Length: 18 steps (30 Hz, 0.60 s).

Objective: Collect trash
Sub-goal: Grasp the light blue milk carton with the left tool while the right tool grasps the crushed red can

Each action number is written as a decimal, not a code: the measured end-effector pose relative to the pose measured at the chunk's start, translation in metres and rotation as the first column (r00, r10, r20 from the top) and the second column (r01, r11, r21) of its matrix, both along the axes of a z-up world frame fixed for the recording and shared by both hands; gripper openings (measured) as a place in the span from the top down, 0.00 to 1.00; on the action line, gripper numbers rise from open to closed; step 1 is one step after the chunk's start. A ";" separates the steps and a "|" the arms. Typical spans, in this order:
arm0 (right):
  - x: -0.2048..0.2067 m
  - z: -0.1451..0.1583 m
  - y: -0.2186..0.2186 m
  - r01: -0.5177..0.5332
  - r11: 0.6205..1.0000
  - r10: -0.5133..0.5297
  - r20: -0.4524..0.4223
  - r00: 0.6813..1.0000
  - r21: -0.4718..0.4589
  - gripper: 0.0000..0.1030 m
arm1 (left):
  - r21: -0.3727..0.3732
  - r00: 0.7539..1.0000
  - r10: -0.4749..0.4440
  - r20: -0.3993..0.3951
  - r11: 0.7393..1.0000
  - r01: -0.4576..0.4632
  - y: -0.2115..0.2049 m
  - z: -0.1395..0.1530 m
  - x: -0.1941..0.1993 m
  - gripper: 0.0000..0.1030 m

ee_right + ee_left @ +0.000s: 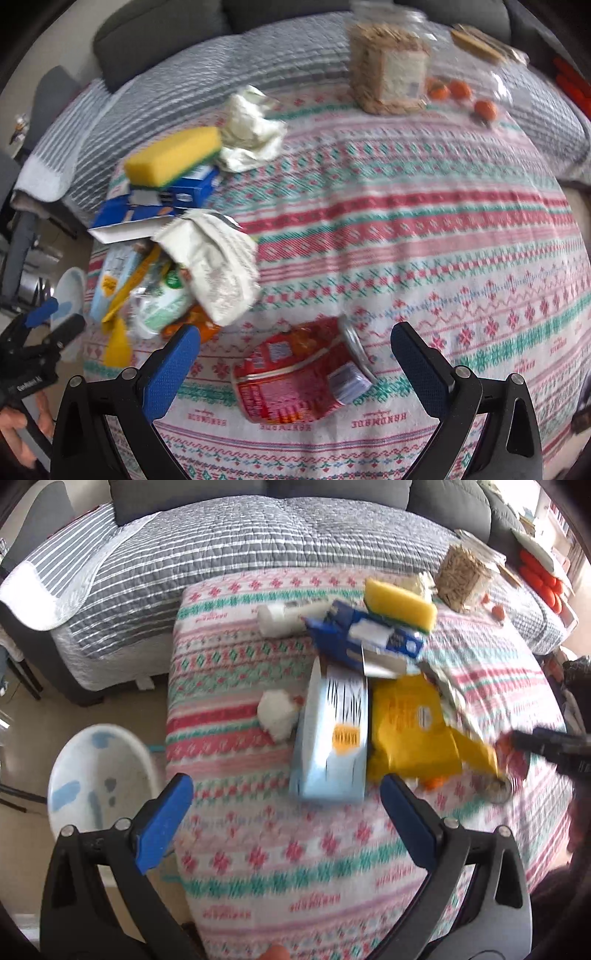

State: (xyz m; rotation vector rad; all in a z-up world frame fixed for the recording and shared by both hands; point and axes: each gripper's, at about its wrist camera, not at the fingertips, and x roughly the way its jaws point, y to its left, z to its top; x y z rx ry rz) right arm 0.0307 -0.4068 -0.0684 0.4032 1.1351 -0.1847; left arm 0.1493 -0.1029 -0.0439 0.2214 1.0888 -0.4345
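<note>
Tongs both agape, empty. Right tongs (pixel 295 347): crushed red can (pixel 295 376) on worktop (pixel 443 229), between fingers. Left tongs (pixel 286 799): pale blue carton (pixel 330 738) just ahead; white bin (pixel 99 775) left.

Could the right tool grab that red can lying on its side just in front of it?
Probably yes. The right tool is open, the red can lies between its fingers on the patterned cloth, and nothing covers it.

i see a grey sofa (pixel 258 487) under a striped quilt (pixel 221 550) — a patterned cloth (pixel 280 878) covers the ottoman before it, beige floor (pixel 22 746) left, daylight upper right.
</note>
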 end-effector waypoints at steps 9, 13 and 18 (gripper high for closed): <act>-0.008 -0.014 -0.011 0.070 0.995 -0.066 -0.051 0.996 0.067 0.00 | -0.037 0.999 -0.020 -0.050 0.999 0.018 -0.036 -0.021 0.033 0.26; -0.009 -0.023 -0.004 0.079 0.990 -0.068 -0.098 0.993 0.114 0.00 | -0.040 0.997 -0.013 -0.071 0.999 0.010 -0.046 -0.031 0.039 0.29; -0.009 -0.035 -0.003 0.082 0.990 -0.069 -0.115 0.991 0.117 0.01 | -0.043 0.994 0.008 -0.112 0.999 -0.013 -0.048 -0.041 0.040 0.39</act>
